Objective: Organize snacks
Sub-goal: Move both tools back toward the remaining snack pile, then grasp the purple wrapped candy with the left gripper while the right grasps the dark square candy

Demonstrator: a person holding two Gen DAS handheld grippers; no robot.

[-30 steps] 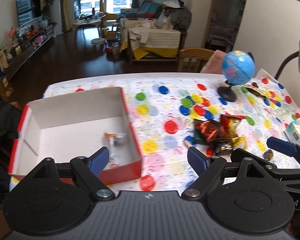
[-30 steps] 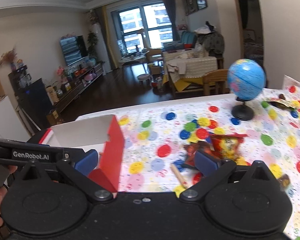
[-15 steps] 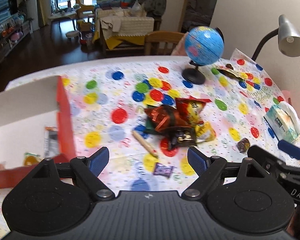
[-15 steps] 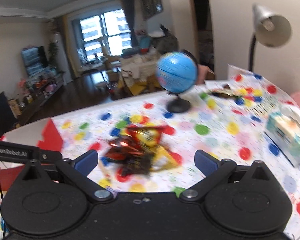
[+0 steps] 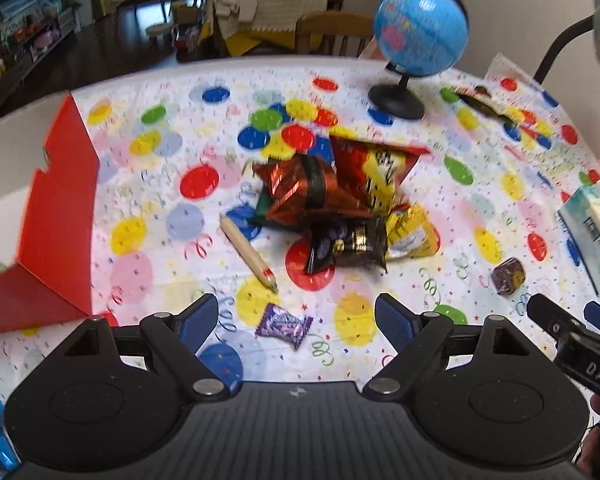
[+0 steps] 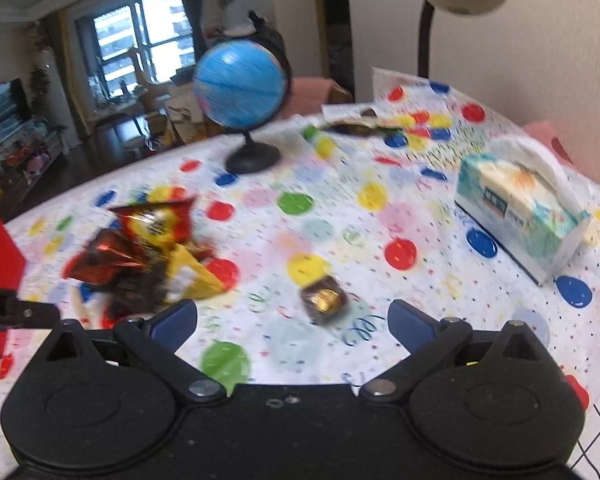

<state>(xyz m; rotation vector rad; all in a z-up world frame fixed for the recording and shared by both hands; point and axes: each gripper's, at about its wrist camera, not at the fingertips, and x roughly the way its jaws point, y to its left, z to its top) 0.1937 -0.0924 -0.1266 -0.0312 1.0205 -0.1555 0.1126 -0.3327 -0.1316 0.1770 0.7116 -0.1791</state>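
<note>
While both grippers' jaws gape empty, stick snack [image 5: 249,253] lies diagonal, red-banded tip toward camera.

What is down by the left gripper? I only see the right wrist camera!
Observer: A small purple candy lies on the spotted tablecloth, between the left gripper's open blue fingers.
Operator: Is there anything long near it?
Observer: Yes, a tan stick with a red band lies just beyond the candy, beside the snack pile.
Operator: Where do the snacks go?
Observer: Probably the red box; its white inside shows at the left edge. What it holds now is out of sight.
</note>
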